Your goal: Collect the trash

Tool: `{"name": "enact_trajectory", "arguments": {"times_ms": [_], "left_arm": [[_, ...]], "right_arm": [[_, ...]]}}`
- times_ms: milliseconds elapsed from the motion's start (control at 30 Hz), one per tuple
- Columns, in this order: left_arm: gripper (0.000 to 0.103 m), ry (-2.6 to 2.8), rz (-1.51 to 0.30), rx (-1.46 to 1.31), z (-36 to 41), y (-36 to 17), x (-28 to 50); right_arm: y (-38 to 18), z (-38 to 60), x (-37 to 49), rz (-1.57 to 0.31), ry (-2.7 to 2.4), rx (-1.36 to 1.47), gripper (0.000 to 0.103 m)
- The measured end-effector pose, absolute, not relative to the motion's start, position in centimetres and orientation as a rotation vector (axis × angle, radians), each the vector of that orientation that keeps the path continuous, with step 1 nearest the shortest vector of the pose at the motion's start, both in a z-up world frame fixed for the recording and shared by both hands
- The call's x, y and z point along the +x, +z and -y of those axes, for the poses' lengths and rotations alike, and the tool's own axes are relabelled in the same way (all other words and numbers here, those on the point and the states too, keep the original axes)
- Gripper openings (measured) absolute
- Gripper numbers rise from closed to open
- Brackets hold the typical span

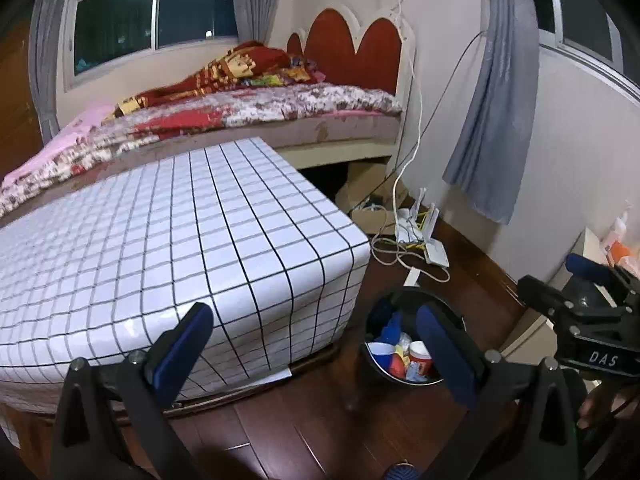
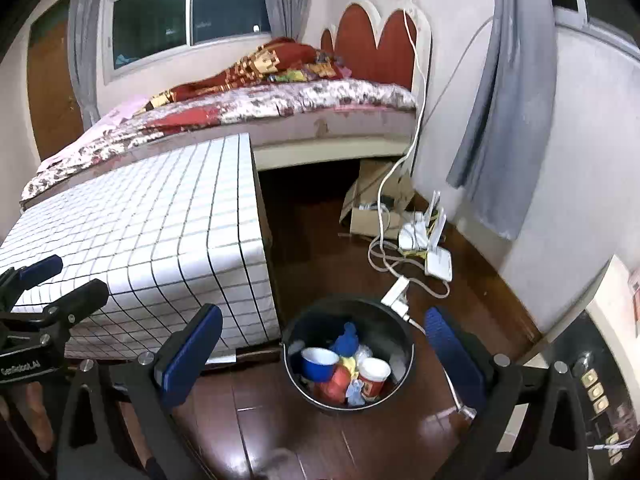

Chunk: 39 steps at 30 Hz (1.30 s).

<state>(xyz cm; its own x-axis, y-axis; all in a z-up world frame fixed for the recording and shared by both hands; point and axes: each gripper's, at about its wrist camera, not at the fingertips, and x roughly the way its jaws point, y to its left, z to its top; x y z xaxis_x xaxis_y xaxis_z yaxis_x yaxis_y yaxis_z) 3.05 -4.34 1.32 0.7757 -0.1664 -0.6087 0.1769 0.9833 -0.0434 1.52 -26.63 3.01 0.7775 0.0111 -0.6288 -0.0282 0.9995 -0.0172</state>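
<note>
You are holding your right tongs (image 2: 322, 354) spread apart and empty above the black bin (image 2: 347, 360); your left tongs (image 1: 314, 354) are gaping too, gripping nothing; the bin, holding a blue cup (image 2: 319, 363) and red tub (image 2: 373, 378), is standing on the floor just beside the checked worktop (image 2: 160, 240); the bed (image 2: 280, 108) is lying beyond.

A home bedroom — bed (image 1: 256, 108) (padded headboard (image 1: 348, 52)), curtained window (image 1: 152, 8).
</note>
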Motion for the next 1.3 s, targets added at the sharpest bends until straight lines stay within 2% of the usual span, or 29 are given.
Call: {"name": "enact_trajectory", "arguments": {"times_ms": [367,1300], "left_arm": [[0.102,-0.151,-0.576,0.019,3.9,4.0,0.5],[0.102,-0.174,-0.566,0.042,5.0,3.6,-0.1]], "right_arm": [[6.0,26.8,-2.0,-0.607,0.004,-0.033,0.102],[6.0,26.6,-2.2,-0.596,-0.009,-0.032,0.102]]}}
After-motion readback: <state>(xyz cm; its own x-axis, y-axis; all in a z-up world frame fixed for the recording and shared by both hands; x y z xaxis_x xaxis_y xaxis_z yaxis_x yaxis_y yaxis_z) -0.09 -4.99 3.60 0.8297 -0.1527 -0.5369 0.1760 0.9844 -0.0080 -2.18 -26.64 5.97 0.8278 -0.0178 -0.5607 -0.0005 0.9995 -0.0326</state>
